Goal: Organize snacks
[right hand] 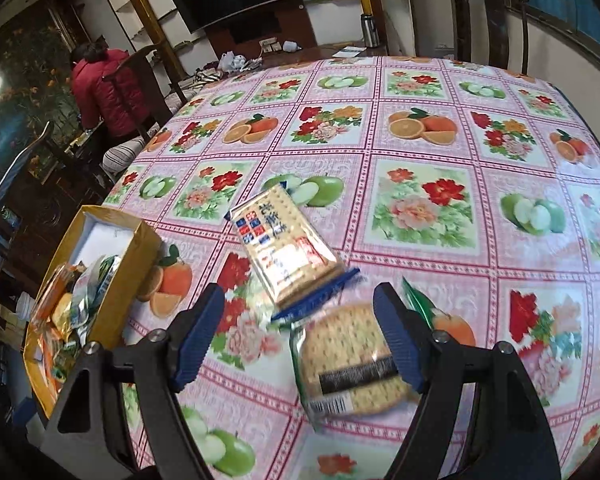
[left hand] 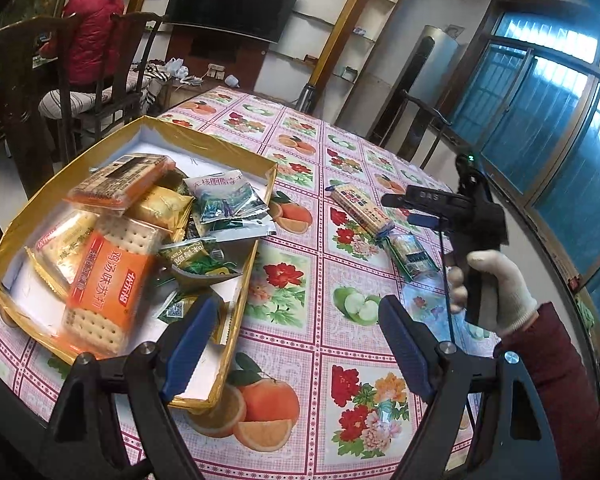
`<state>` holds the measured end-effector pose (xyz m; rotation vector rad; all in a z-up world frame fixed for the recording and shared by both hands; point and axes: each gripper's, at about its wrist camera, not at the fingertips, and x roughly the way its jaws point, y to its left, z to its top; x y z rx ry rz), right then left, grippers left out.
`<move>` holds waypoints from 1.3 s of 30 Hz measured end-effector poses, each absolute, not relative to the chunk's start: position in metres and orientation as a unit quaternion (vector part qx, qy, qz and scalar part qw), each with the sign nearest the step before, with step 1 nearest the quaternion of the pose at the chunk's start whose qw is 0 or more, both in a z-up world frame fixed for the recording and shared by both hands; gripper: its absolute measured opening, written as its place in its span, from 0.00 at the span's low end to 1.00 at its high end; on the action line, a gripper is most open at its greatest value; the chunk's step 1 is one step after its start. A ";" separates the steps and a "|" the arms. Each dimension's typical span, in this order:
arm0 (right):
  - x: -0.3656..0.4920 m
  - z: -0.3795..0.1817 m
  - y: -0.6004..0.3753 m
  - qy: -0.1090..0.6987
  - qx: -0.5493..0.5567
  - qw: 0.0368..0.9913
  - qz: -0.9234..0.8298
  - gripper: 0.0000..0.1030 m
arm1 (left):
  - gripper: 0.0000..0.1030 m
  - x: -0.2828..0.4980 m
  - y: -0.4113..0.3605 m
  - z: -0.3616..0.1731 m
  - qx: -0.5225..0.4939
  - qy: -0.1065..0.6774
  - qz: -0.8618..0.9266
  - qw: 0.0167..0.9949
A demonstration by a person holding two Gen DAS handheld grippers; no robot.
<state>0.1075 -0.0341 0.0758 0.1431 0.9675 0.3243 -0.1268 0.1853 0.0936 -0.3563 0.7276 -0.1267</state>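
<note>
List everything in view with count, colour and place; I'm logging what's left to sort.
Shallow gold cardboard box: one, gold, white inside, table's left.
Packets in box: several, orange, yellow, green, piled.
Blue-ended cracker packet: one, tan, on the cloth beyond the right fingers.
Green-edged cracker packet: one, between the right fingers, untouched.
Fruit-and-flower tablecloth: one, pink.
Seated person in red jacket: one, background.
Television: one, black, wall.
Left gripper: blue fingers, open.
Right gripper: blue fingers, opening.
White-gloved hand: one, holding right gripper.
</note>
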 end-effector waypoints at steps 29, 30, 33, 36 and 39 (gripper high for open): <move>-0.038 0.048 -0.006 0.553 -0.024 0.785 0.279 0.67 | 0.81 -0.111 0.172 0.090 -0.160 0.362 -0.089 0.914; -0.036 0.055 -0.021 0.548 0.013 0.787 0.285 0.67 | 0.81 -0.110 0.167 0.090 -0.157 0.363 -0.091 0.914; -0.018 0.075 -0.069 0.504 0.077 0.829 0.232 0.73 | 0.81 -0.109 0.153 0.089 -0.146 0.372 -0.103 0.911; 0.014 0.080 -0.098 0.470 0.102 0.861 0.164 0.75 | 0.81 -0.111 0.137 0.089 -0.127 0.381 -0.114 0.909; 0.051 0.076 -0.095 0.470 0.083 0.867 0.141 0.82 | 0.81 -0.113 0.125 0.086 -0.123 0.393 -0.124 0.903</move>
